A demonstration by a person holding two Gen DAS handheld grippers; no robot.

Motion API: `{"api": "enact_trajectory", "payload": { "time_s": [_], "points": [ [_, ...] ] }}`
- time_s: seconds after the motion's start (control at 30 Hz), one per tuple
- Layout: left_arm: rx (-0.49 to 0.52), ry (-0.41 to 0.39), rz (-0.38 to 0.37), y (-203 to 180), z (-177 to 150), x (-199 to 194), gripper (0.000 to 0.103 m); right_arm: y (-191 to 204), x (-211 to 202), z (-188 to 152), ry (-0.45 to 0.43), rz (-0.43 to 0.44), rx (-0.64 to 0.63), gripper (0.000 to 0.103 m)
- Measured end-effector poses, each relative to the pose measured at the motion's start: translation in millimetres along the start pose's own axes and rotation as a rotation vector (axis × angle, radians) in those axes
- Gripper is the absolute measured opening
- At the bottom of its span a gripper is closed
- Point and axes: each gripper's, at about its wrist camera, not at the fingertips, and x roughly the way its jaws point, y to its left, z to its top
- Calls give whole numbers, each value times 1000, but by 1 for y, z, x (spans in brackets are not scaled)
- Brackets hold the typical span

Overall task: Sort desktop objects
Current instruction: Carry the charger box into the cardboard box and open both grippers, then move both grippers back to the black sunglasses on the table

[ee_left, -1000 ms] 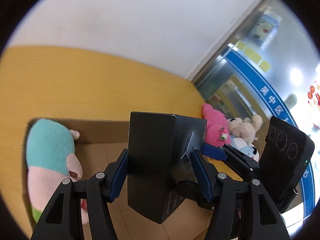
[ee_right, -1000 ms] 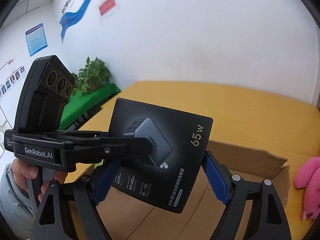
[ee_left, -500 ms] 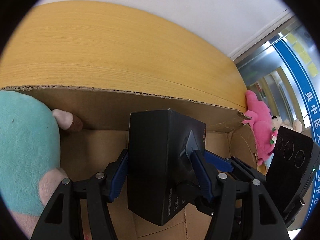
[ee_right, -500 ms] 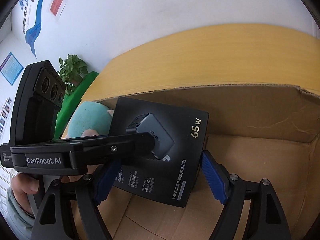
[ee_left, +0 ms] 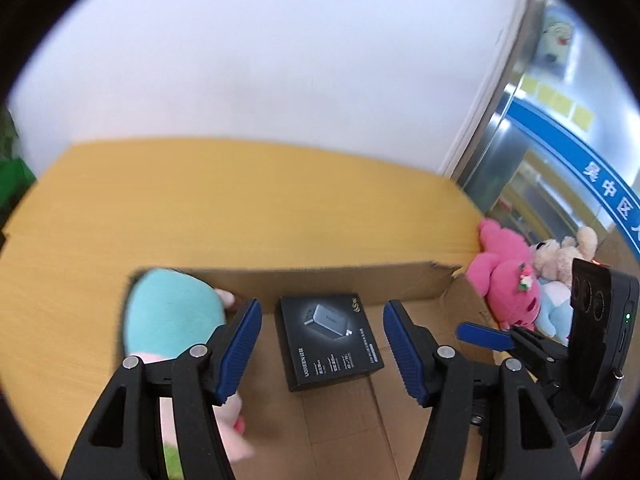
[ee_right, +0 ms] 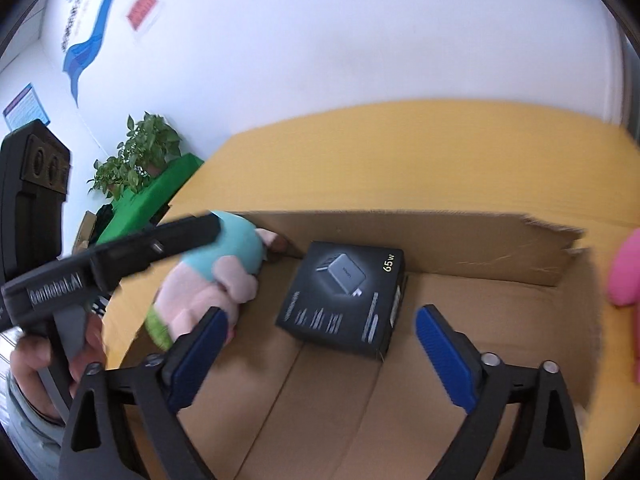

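Bare floor of the cardboard box lies open at lower centre and right of the right wrist view. The black charger box fills the middle; the teal-and-pink plush crowds the left corner.

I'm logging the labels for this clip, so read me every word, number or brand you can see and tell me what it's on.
"65w": black charger box, top corner.
"UGREEN": the same box, lower left, in the left wrist view.
"GenRobot.AI": side of the left gripper, blurred.
"吴中区": blue band on the glass door.
Small print on the box, wall posters: unreadable.
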Motion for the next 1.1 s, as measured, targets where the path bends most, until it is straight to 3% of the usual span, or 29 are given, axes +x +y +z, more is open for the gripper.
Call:
{"api": "enact_trajectory", "payload": {
  "time_s": [0.07,0.1,0.13,0.2,0.37,0.5,0.7,1.1],
  "points": [
    [36,-91,33,-12,-11,-37,68,19,-30,-11,-45,-45,-44,103],
    [58,-139,53,-21,-18,-53,74,20,-46,-16,-61,-63,-59,103],
    [78,-191,83,-28,-27,-70,86,23,-63,-25,-83,-94,-77,103],
    [118,-309,129,-48,-51,-104,87,22,-99,-43,-128,-148,-107,103],
    [178,-418,199,-77,-98,-150,89,46,-153,-87,-233,-249,-121,103],
    [210,-418,244,-92,-121,-165,89,63,-176,-112,-250,-285,-136,103],
    [155,-420,219,-99,-139,-179,89,74,-191,-140,-260,-294,-128,103],
    [150,-363,213,-106,-155,-172,89,77,-199,-158,-260,-318,-139,103]
  ]
}}
